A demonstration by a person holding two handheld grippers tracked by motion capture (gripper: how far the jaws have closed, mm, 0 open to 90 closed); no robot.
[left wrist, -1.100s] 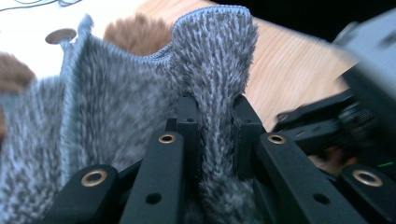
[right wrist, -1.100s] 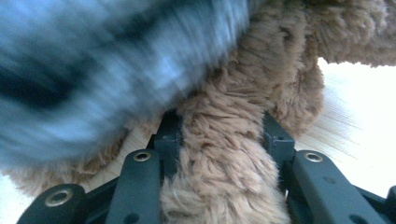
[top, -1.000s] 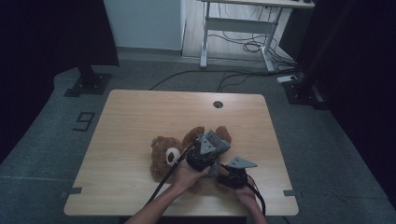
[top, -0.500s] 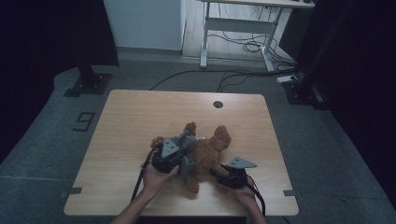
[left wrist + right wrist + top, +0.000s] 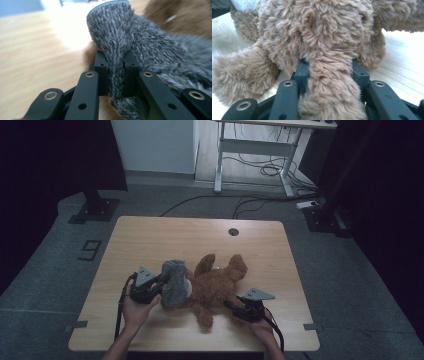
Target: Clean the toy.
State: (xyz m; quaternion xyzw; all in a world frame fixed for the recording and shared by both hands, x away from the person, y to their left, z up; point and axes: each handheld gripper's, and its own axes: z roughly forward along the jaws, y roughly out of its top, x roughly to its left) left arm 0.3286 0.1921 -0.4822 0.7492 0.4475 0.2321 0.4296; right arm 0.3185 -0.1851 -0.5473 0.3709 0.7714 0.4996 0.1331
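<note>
A brown teddy bear point(image 5: 217, 285) lies on the wooden table point(image 5: 200, 235), its limbs spread. A grey fuzzy cloth point(image 5: 175, 287) bunches over the bear's left end, where its head lay. My left gripper point(image 5: 161, 287) comes in from the left, shut on a fold of that cloth point(image 5: 117, 32) between its jaws point(image 5: 115, 67). My right gripper point(image 5: 229, 304) sits at the bear's lower right. It is shut on one of the brown limbs point(image 5: 329, 100), with the fur bulging between the pads point(image 5: 329, 72). The bear's head is hidden.
The table has a round cable hole point(image 5: 233, 231) near its far edge. Bare wood lies to the left and far side of the bear. A metal desk frame point(image 5: 250, 155) and cables stand on the floor beyond the table.
My left gripper has moved leftward across the bear, dragging the grey cloth with it over the head end. The right gripper has stayed put on the limb.
</note>
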